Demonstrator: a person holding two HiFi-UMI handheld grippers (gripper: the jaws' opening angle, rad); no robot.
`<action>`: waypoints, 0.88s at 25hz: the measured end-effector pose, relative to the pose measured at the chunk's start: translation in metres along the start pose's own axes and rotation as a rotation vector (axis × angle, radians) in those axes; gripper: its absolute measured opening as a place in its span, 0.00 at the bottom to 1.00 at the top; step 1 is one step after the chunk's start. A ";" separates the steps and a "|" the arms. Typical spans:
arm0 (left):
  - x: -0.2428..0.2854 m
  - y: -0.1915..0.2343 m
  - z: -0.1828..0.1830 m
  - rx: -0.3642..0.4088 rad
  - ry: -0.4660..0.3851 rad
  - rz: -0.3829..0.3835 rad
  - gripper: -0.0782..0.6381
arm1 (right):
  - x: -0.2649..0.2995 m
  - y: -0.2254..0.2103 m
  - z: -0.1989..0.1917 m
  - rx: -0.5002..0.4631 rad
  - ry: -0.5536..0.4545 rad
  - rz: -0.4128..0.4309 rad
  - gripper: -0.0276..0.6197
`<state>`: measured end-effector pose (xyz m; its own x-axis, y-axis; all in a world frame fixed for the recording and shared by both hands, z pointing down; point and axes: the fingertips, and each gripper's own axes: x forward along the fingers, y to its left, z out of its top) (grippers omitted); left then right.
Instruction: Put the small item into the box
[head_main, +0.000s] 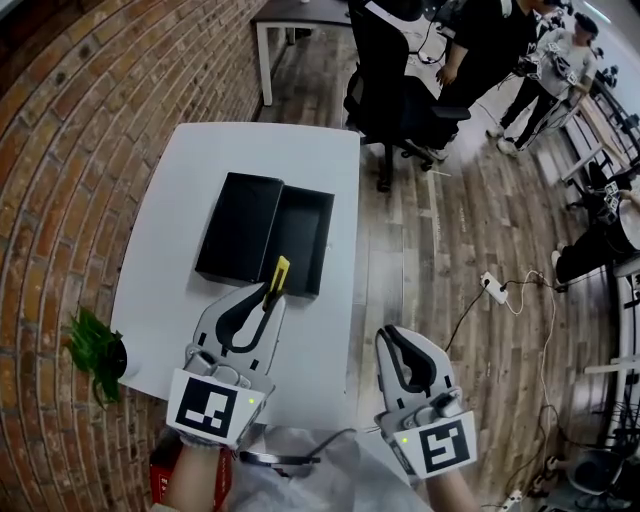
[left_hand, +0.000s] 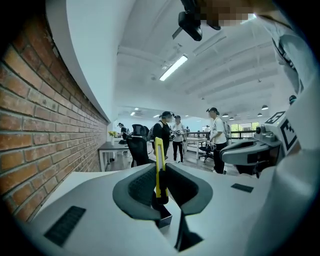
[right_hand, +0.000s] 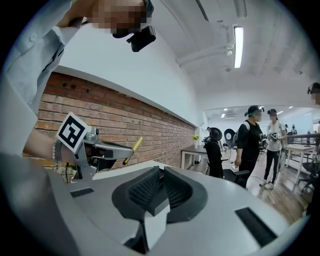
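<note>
Two tools: left tool (head_main: 268, 300) clamps yellow item (head_main: 277, 274) by black box (head_main: 325, 240), lid (head_main: 240, 228) alongside; right tool (head_main: 388, 338) closed, empty.

Open black box (head_main: 305, 225) and its lid (head_main: 240, 226) (side by side, touching) occupy the middle of the white worktop (head_main: 190, 160). Bare surface runs along the far and left edges, narrower along the right. A brick wall (head_main: 70, 150) borders the left edge; a plant (head_main: 95, 352) crowds the near-left corner.
</note>
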<state>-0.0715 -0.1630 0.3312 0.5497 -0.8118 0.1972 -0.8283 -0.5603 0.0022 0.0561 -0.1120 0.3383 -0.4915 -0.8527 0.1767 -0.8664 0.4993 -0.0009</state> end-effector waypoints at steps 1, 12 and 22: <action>0.008 0.000 -0.003 0.003 0.008 0.001 0.21 | 0.002 -0.006 0.000 0.005 0.001 -0.004 0.13; 0.086 0.018 -0.047 -0.020 0.123 0.021 0.21 | 0.014 -0.042 -0.018 0.004 0.013 0.021 0.13; 0.151 0.033 -0.102 -0.062 0.310 0.029 0.21 | 0.026 -0.065 -0.027 0.025 0.022 0.036 0.13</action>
<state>-0.0263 -0.2873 0.4612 0.4743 -0.7332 0.4873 -0.8535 -0.5186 0.0503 0.1016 -0.1625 0.3695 -0.5204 -0.8308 0.1974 -0.8505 0.5250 -0.0324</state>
